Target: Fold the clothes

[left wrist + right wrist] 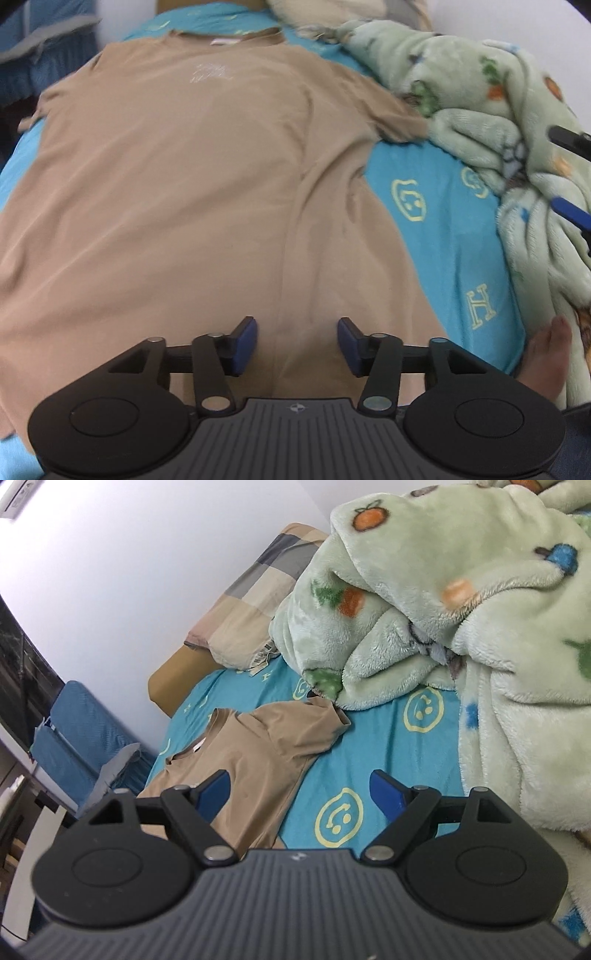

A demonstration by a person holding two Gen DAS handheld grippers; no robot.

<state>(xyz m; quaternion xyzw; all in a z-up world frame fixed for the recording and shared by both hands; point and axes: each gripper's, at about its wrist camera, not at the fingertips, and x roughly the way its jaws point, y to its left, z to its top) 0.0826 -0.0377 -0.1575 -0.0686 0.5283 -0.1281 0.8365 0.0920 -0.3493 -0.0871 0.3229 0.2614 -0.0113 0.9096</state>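
A tan T-shirt lies spread flat on the turquoise bed sheet, collar at the far end, sleeves out to both sides. My left gripper hovers open over the shirt's lower part, nothing between its blue pads. In the right wrist view the same T-shirt shows with its right sleeve touching the blanket. My right gripper is open above the sheet at the shirt's right edge, holding nothing. Its fingers also peek in at the right edge of the left wrist view.
A bunched pale-green fleece blanket fills the bed's right side. A checked pillow lies at the head by the white wall. A blue chair stands beyond the left edge. A bare foot rests at the lower right.
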